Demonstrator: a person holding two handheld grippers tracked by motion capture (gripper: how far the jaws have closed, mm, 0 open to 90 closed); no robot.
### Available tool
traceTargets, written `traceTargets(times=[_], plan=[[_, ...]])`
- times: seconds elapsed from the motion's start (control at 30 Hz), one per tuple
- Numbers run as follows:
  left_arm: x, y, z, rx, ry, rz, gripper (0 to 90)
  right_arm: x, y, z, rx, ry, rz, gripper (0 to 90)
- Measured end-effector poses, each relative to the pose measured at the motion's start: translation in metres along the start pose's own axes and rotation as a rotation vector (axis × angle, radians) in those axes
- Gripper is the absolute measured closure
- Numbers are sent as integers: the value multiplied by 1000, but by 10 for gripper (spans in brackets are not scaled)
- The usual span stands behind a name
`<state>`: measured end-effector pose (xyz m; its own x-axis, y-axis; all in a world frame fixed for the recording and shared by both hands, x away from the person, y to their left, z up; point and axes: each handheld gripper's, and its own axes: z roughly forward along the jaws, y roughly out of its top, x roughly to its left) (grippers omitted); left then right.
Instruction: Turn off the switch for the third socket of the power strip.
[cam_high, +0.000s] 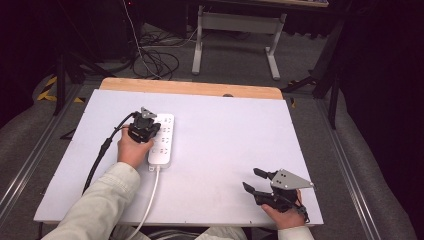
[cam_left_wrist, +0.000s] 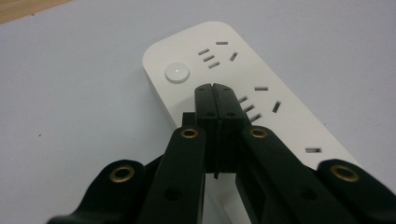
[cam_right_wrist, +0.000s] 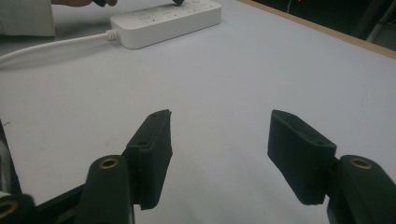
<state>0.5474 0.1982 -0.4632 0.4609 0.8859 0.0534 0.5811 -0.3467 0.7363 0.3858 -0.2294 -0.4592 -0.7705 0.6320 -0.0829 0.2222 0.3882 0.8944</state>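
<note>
Jaws of our left gripper (cam_left_wrist: 215, 91) sit pressed together over the power strip (cam_high: 162, 138) (left of centre); our right gripper (cam_right_wrist: 219, 149) gapes wide above bare table (cam_high: 230, 145), lower right.

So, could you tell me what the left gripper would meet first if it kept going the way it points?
Probably the power strip, near its round button; the shut left gripper already hangs just over it.
</note>
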Motion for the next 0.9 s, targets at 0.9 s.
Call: traceTargets(times=[0.9], plan=[[2, 3, -4, 15, -50, -30, 900, 0, -1, 0, -2, -1, 3, 402]])
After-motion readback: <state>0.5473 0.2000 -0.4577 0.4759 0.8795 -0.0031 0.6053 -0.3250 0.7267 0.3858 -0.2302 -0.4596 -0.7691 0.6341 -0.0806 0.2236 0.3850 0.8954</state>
